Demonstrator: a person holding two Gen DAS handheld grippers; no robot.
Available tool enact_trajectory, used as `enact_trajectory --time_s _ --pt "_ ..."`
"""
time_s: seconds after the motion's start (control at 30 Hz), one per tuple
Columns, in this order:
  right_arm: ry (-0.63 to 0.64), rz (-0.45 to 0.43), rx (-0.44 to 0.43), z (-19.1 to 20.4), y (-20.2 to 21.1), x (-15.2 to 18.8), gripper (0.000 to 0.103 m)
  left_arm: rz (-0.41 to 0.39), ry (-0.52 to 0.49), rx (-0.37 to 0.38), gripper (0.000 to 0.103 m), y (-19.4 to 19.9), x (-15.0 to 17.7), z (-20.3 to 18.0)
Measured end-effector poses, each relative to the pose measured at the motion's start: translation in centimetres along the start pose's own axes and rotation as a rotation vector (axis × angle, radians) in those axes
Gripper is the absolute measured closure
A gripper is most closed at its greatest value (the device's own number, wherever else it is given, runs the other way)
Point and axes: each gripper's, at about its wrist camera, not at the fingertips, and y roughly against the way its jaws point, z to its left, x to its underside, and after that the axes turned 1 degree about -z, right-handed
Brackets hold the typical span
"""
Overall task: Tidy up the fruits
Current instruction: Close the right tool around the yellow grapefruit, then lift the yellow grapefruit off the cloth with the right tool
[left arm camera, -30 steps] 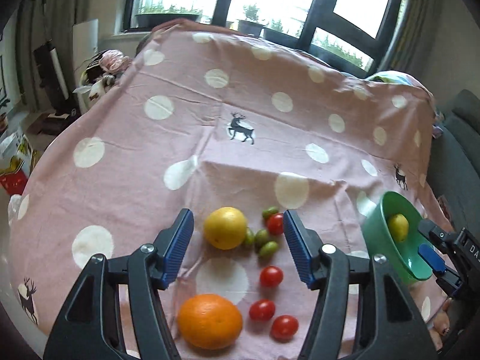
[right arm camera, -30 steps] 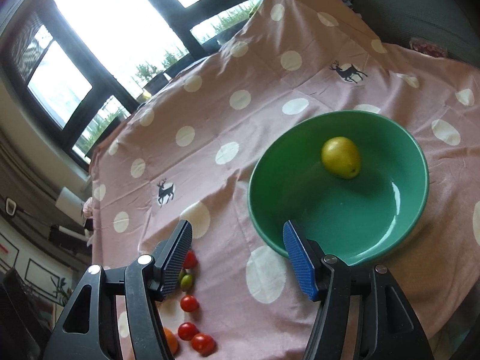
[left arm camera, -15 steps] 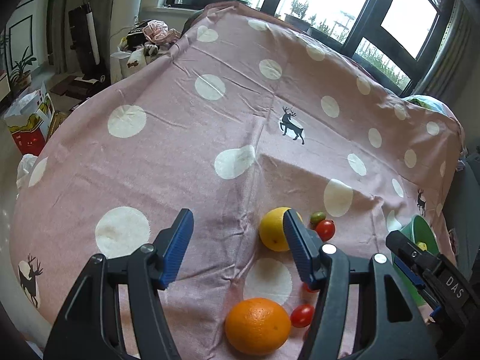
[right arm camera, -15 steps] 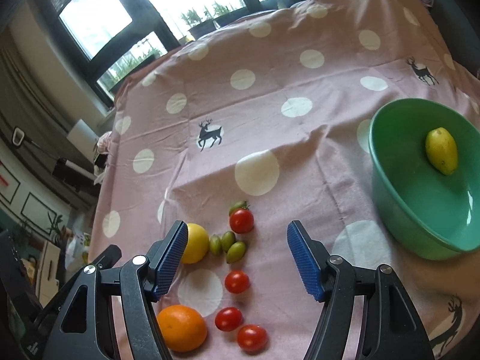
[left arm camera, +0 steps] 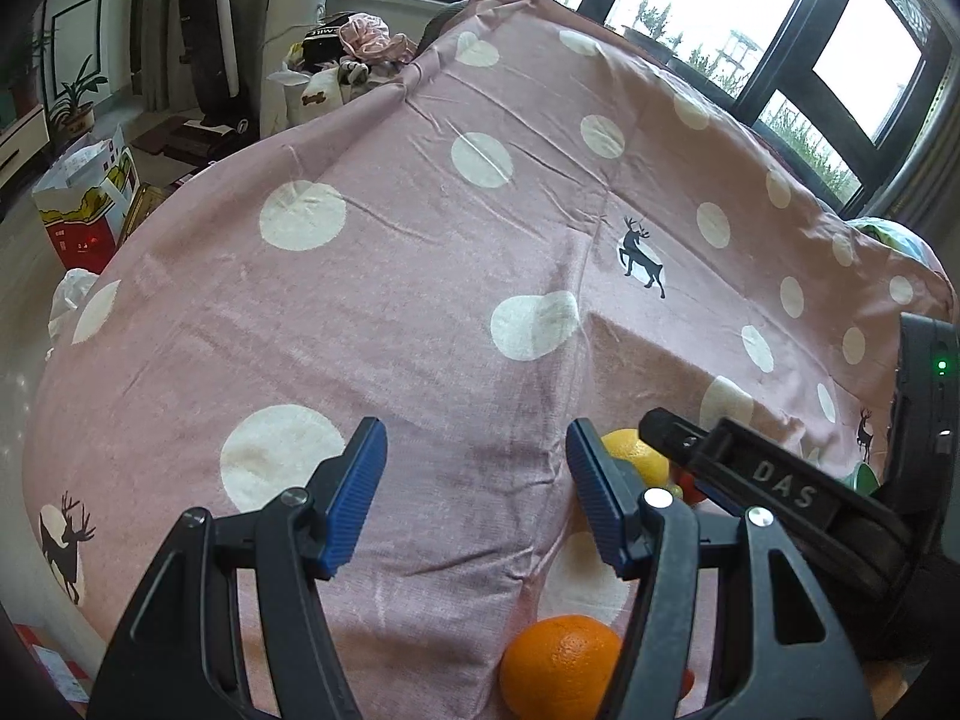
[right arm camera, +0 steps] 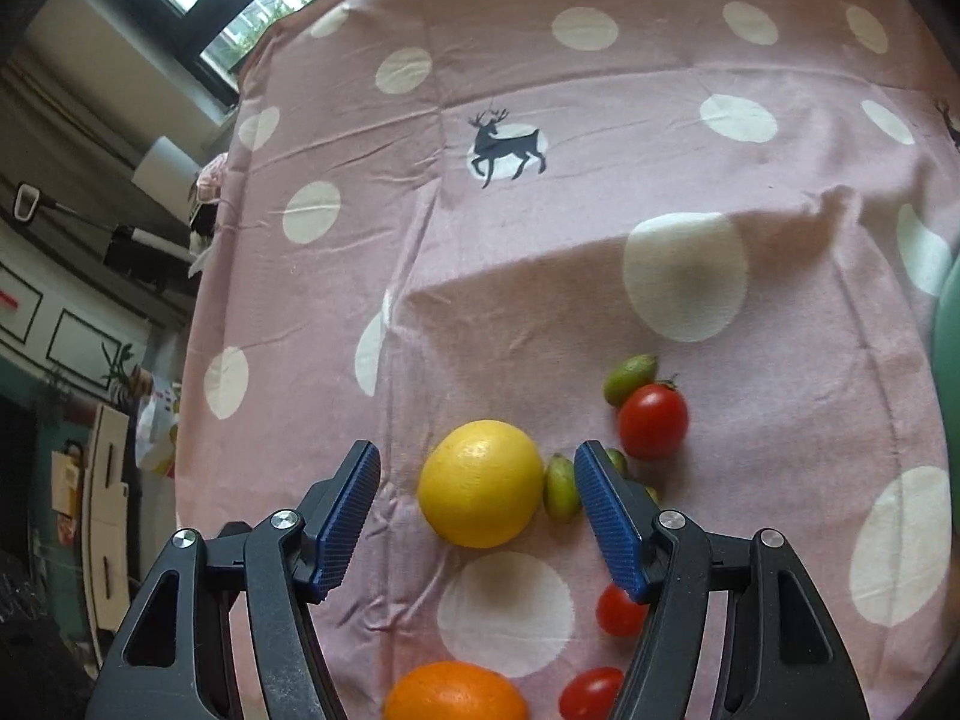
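Observation:
In the right wrist view a round yellow fruit (right arm camera: 480,483) lies on the pink dotted cloth, framed between the blue pads of my right gripper (right arm camera: 477,519), which is open and above it. Small green fruits (right arm camera: 561,487) and red tomatoes (right arm camera: 653,429) lie to its right, and an orange (right arm camera: 455,693) sits at the bottom edge. My left gripper (left arm camera: 474,495) is open over bare cloth, left of the fruit. From the left wrist view the orange (left arm camera: 559,666), part of the yellow fruit (left arm camera: 636,453) and the right gripper's black finger (left arm camera: 774,483) show at the lower right.
A sliver of the green bowl (right arm camera: 948,336) shows at the right edge of the right wrist view. The cloth-covered table (left arm camera: 420,276) drops off at the left, with boxes (left arm camera: 84,204) and clutter on the floor. Windows lie beyond the far edge.
The right gripper swung left from the green bowl to the fruit cluster and now hovers over the yellow fruit. The left gripper shifted left, so the fruit slid to its lower right.

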Motion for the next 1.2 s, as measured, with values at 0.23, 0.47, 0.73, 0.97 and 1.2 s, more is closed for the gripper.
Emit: enact_trajectory --time_s 0.23,0.47,0.73,0.97,1.2 --pt "0.04 0.011 0.048 0.9 -1.7 1.0 0.036 -0.01 0.013 -0.005 0.041 0.4 0.0 0.7" --pt "0.061 0.014 0.087 1.2 -2.8 1.2 0.042 -0.016 0.029 -0.012 0.041 0.7 -0.1 1.3" --pt "0.118 -0.016 0.131 1.8 -3.1 1.6 0.047 -0.011 0.018 -0.01 0.041 0.6 0.0 0.9" --pt "0.049 -0.024 0.068 0.2 -1.6 1.4 0.047 -0.013 0.0 0.005 0.041 0.8 0.2 0.2" --pt "-0.029 -0.111 0.022 -2.9 3.2 1.3 0.047 -0.002 -0.047 0.043 0.041 0.8 0.8 -1.8"
